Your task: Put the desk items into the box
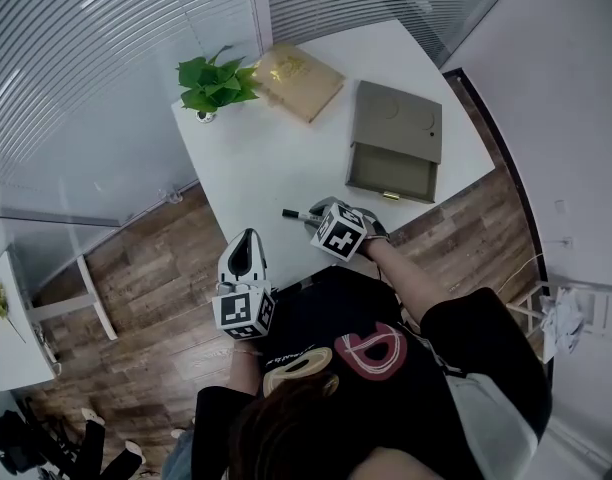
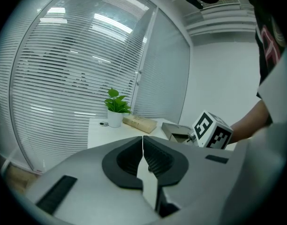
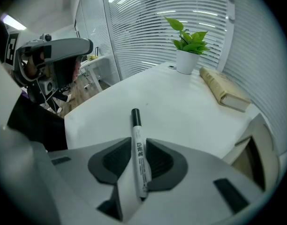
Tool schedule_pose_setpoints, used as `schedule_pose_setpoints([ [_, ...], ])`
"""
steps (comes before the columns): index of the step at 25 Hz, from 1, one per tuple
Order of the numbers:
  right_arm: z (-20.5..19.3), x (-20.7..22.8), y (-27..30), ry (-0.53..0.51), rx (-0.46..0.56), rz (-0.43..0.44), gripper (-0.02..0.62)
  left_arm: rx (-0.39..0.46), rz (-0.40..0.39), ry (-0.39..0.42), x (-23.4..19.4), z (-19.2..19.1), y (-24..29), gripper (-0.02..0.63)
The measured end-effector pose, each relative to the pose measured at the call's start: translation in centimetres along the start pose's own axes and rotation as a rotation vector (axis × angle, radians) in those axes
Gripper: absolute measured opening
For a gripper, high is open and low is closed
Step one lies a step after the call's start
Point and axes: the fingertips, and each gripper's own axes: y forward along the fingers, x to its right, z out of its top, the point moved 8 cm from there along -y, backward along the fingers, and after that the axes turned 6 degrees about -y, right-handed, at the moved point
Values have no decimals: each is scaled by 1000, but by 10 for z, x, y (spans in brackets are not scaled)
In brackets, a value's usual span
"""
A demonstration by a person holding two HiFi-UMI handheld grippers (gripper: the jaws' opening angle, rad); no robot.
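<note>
Head view: the right gripper (image 1: 321, 211) points down at the near edge of the white table (image 1: 256, 168). A whiteboard marker (image 1: 296, 214) lies at its fingertips, black cap sticking out to the left. Beyond those fingers, well apart, sits the grey box (image 1: 396, 138) with its drawer pulled open towards the person. Farther off to the left of the fingers lie a tan book (image 1: 298, 80) and a potted plant (image 1: 218, 83). The left gripper (image 1: 248, 238) hangs off the table's edge, over the wooden floor (image 1: 146, 298).

Left gripper view: the left gripper (image 2: 143, 142) has its dark pads pressed together with nothing between them. Ahead of the fingertips stand the potted plant (image 2: 116, 108) and the book (image 2: 139, 123). To the right of them are the box (image 2: 174, 131) and the right gripper's marker cube (image 2: 210, 130).

Right gripper view: the right gripper (image 3: 136, 142) is clamped on the whiteboard marker (image 3: 139, 156), both pads against its white barrel. The barrel runs along the fingers and the black cap pokes out past the tips, over the table (image 3: 181, 107). Far ahead of the fingers stands the potted plant (image 3: 188, 48), with the book (image 3: 225, 90) right of it. The box (image 3: 256, 149) is at the right, beside the fingers.
</note>
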Motion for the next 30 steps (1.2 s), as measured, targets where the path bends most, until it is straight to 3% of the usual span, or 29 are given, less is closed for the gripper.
schedule_pose_setpoints([
  [3,0,1,1,-4,-5,-10,75,-4,-5,5,-1,-1,2,18],
  [9,-4,2,0,19,10,-6,74,10,-24,-26,3,4,0,18],
  [17,-3,0,1,12,17,-32,72,-4,-45,-7,7,2,2,18],
  [30,10,2,-38,-21,69,-142,71,-26,-78,7,14,0,6,18],
])
